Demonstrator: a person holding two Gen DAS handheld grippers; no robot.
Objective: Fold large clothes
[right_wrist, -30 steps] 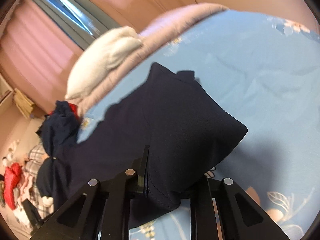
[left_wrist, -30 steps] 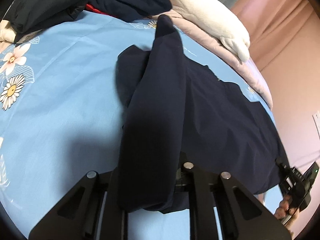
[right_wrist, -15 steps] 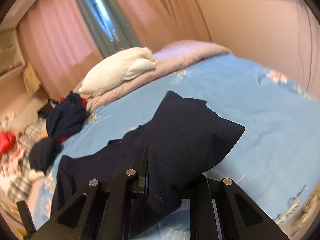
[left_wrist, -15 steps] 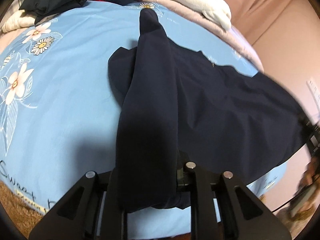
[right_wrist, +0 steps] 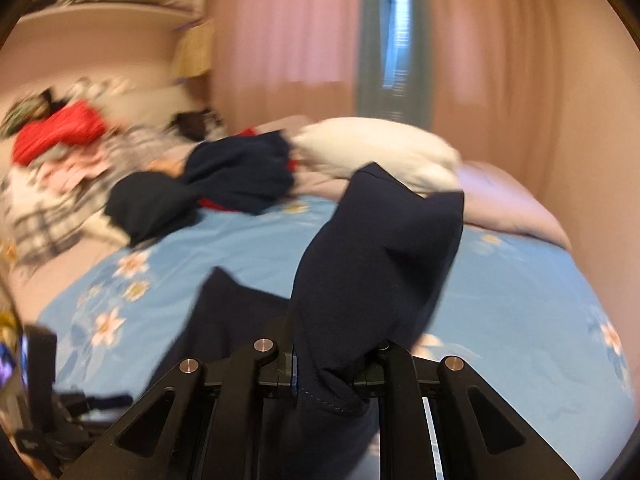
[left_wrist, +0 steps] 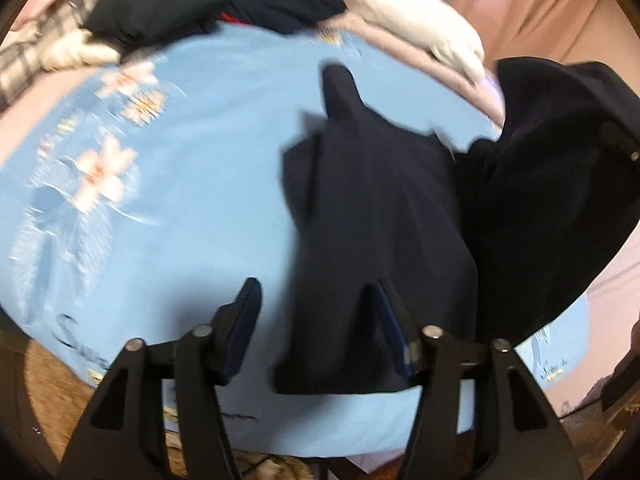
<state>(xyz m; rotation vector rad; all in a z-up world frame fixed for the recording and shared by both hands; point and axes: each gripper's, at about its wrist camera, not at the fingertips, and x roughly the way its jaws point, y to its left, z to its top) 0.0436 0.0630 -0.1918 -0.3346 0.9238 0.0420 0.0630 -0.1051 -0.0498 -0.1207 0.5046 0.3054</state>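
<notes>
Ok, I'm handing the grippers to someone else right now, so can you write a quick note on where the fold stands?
Left gripper: open; jaws have just been opening, and the folded part of the navy garment lies between them, unpinched, on the blue floral bedsheet.
Right gripper: shut on the navy garment's other side, holding it lifted above the bed.
Done: one side folded lengthwise and released.
Left: bring the right side over, lay it flat, finish the fold. The clothes pile by the white pillow is untouched.
</notes>
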